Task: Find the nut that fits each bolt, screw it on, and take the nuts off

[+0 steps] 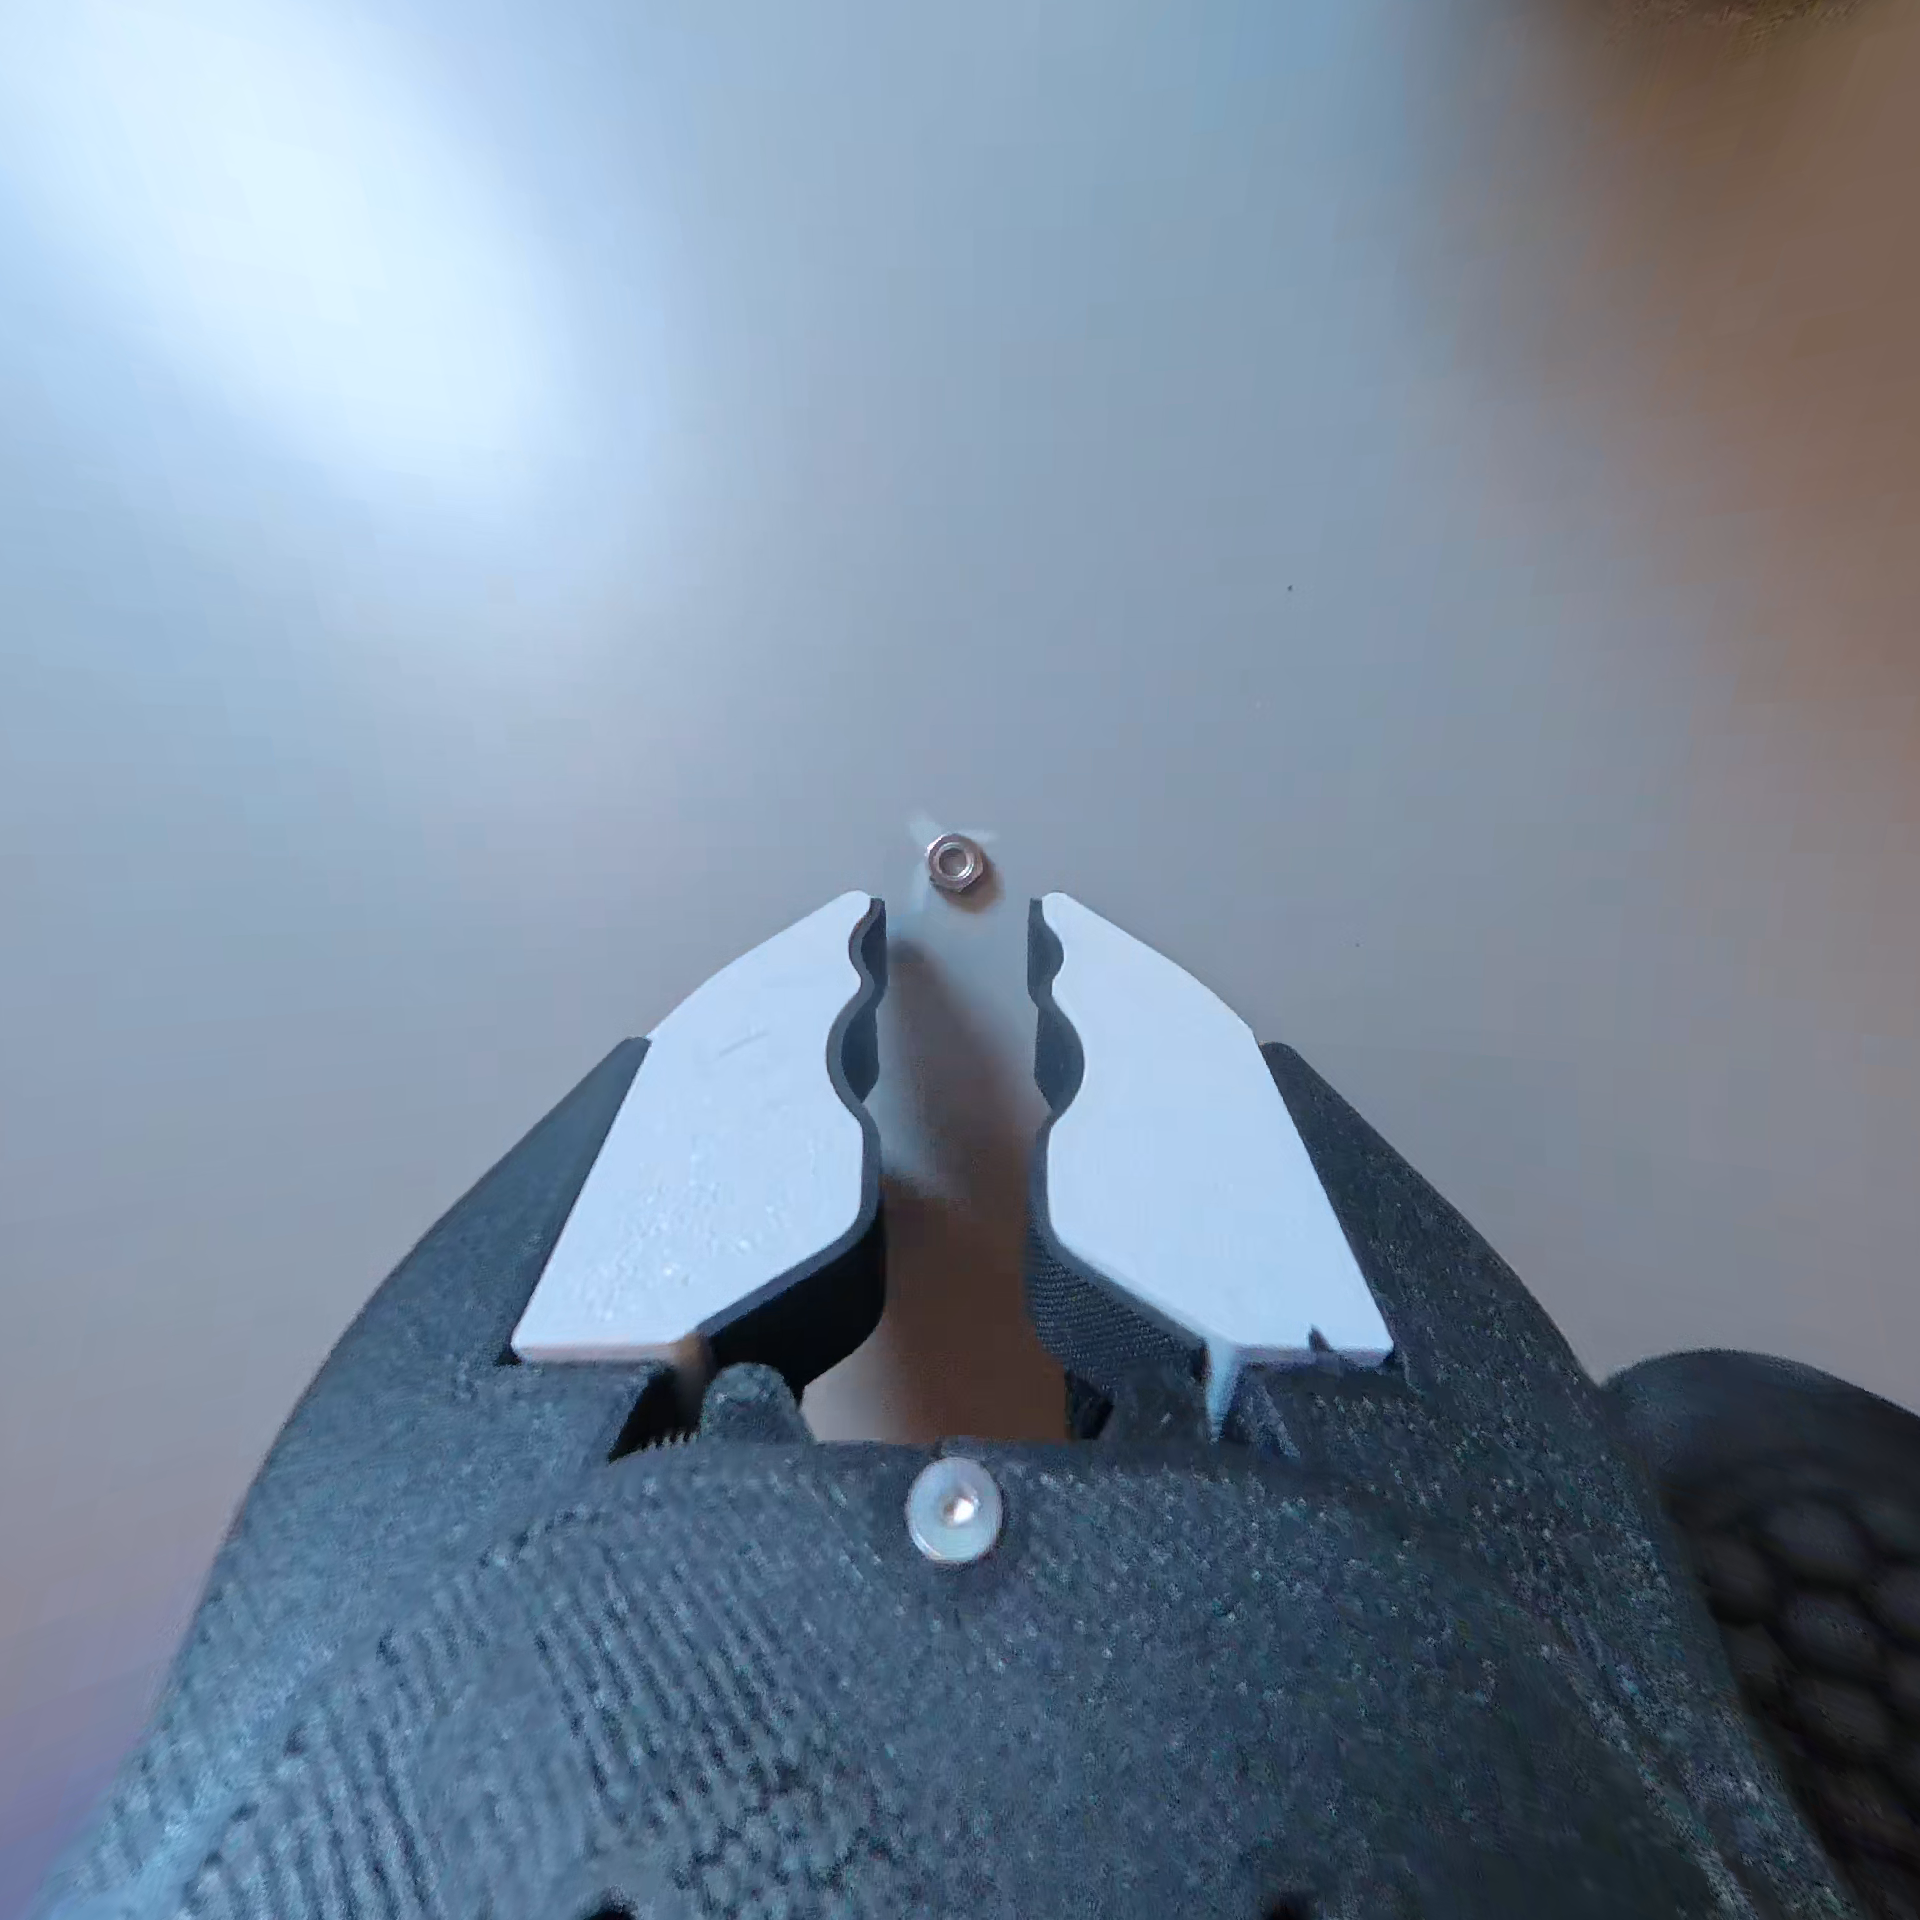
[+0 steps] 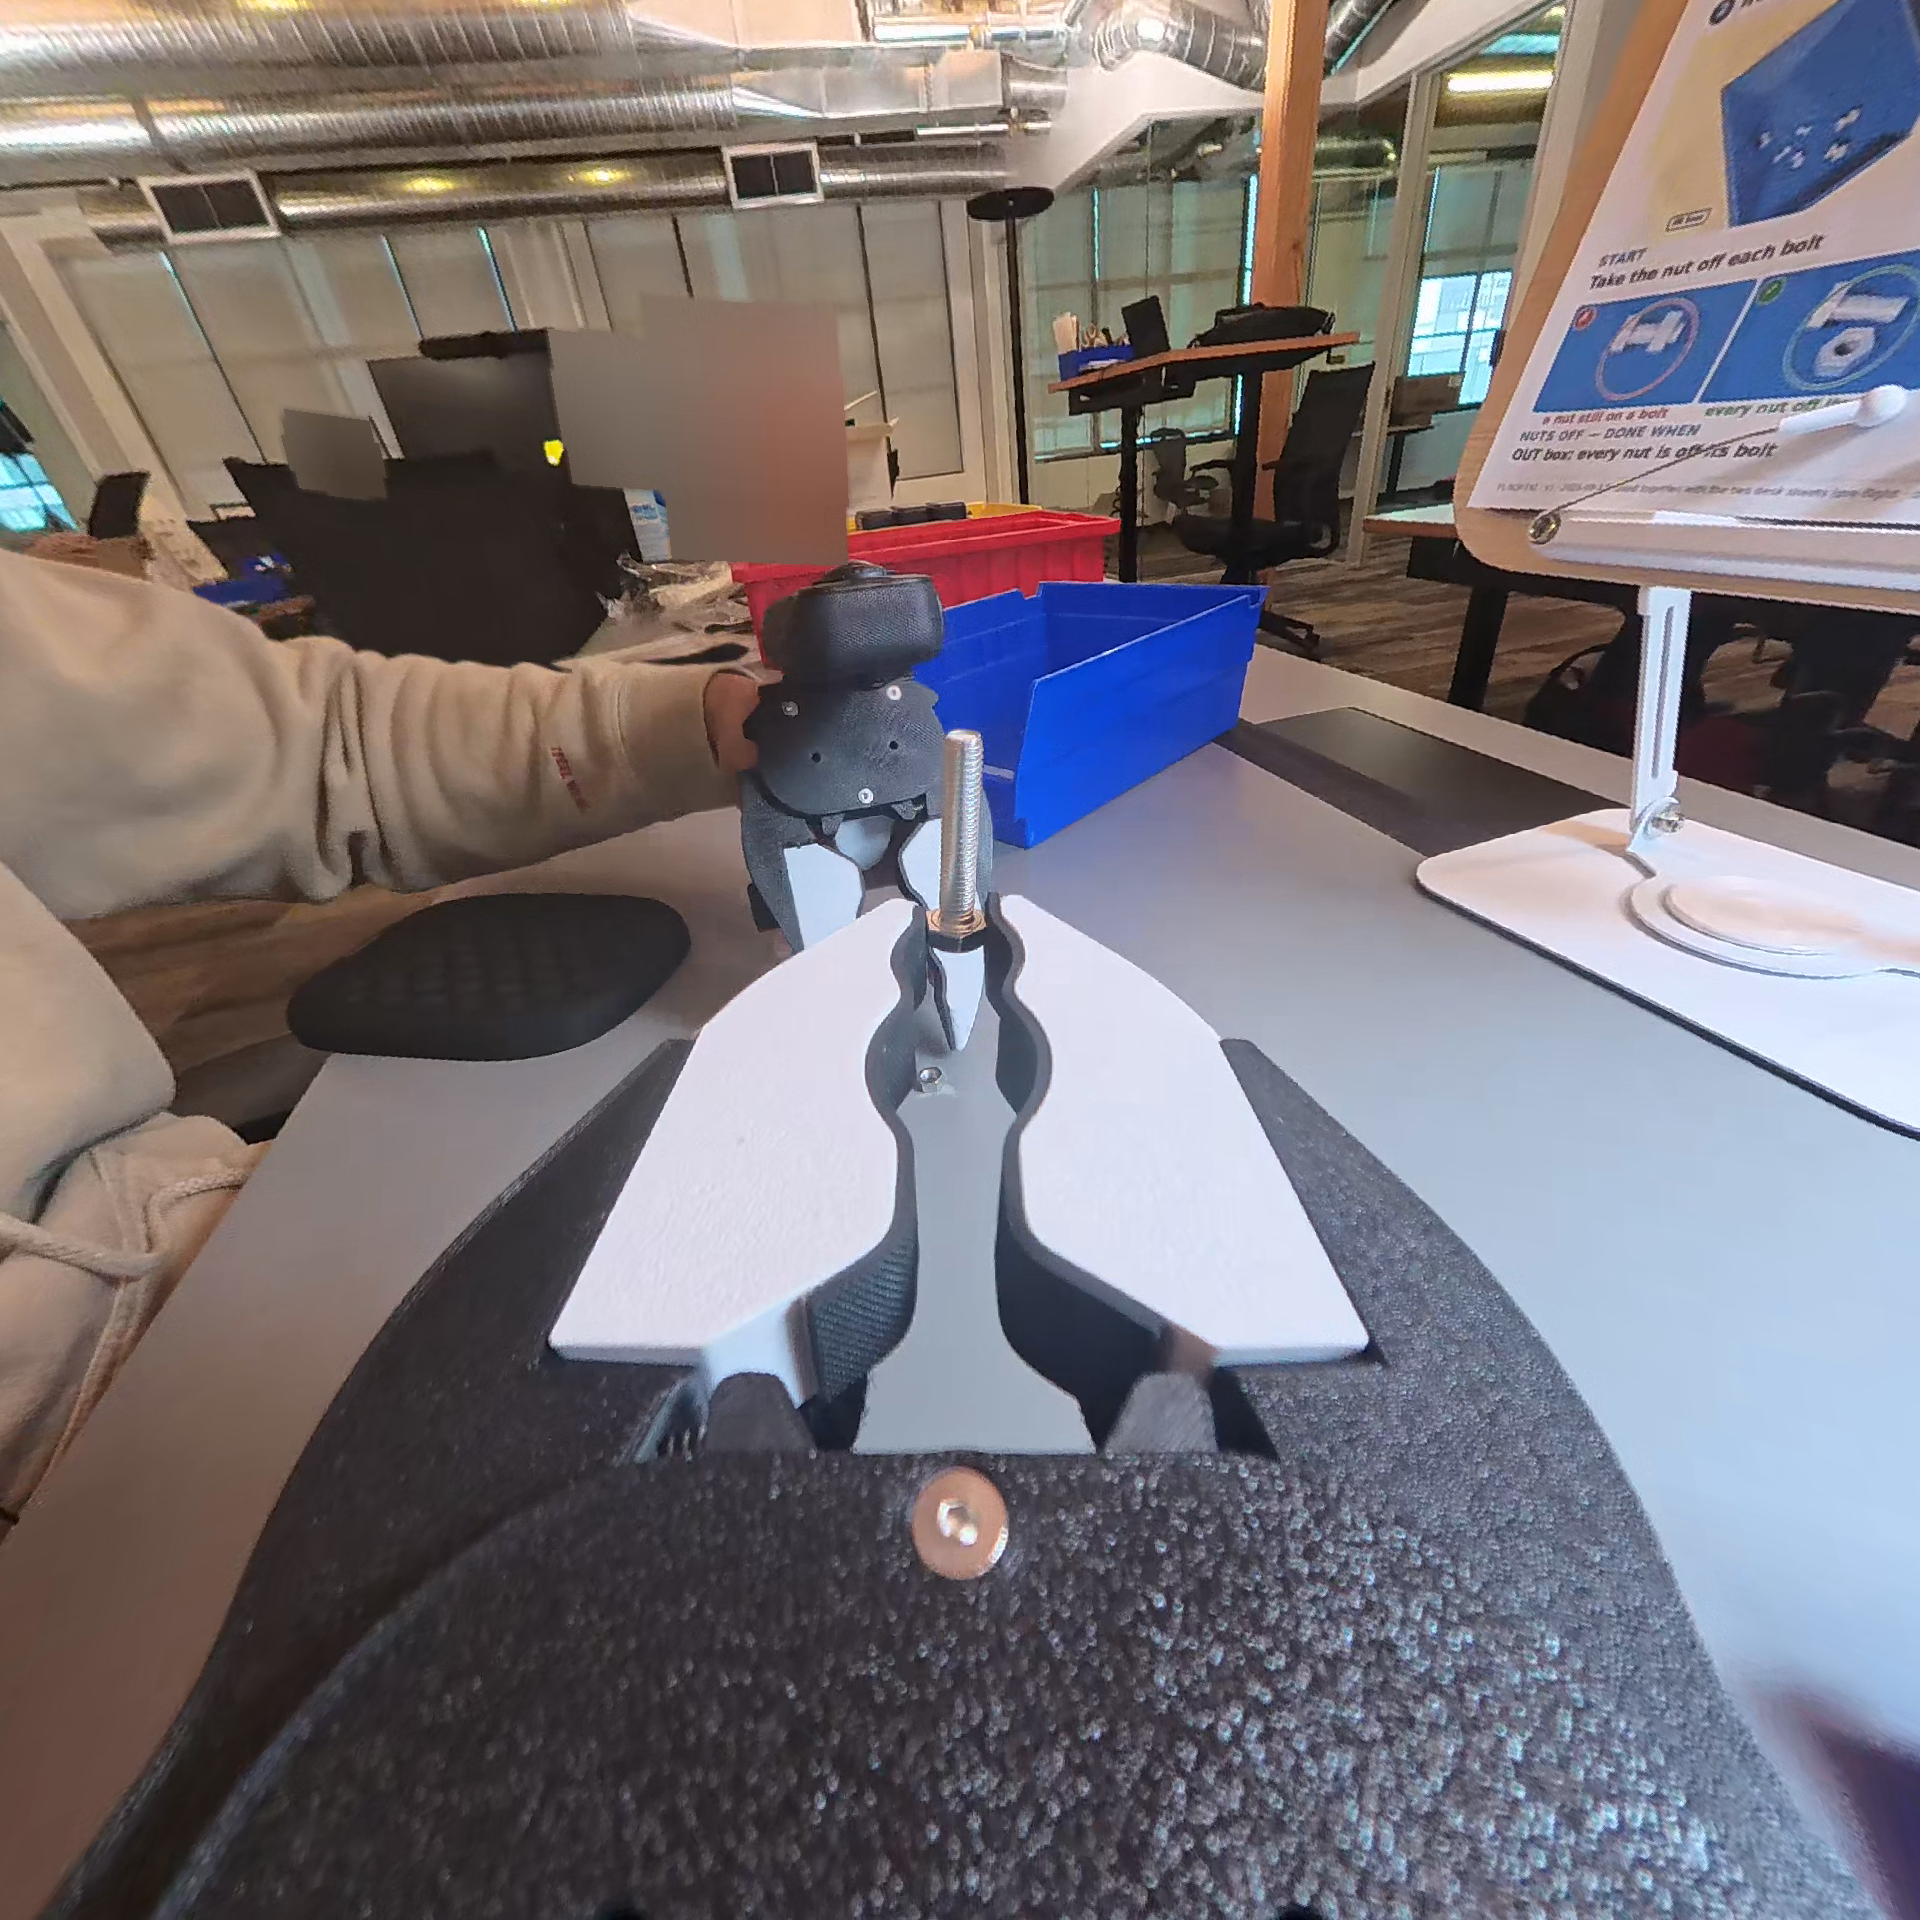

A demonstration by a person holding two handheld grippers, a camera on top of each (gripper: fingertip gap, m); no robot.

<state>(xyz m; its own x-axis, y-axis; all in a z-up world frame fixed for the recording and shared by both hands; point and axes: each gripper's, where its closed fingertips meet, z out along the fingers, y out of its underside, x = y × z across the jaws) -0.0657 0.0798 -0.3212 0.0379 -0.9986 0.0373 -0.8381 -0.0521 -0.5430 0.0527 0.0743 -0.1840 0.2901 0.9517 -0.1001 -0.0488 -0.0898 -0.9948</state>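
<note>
Between the right gripper's (image 2: 957, 914) fingers, closest to the camera, a bolt (image 2: 961, 821) stands upright, pinched at its dark head, its bare threaded shank pointing up. No nut sits on that shank, except perhaps a thin ring right at its base, too small to tell. Just beyond the fingertips, a small silver nut (image 2: 931, 1081) lies flat on the grey surface (image 2: 1351, 1039), loose and apart from the bolt. The left gripper (image 1: 957, 906) comes down over it with its fingers spread and nothing between them; in the left wrist view the same nut (image 1: 948, 860) lies just ahead of the tips. Judging by this, bolt and nut are separate, and the nut is about to be picked up. Farther off, near the far edge, an open blue bin (image 2: 1101, 675) stands; its inside is hidden, so how many pairs remain cannot be told.
</note>
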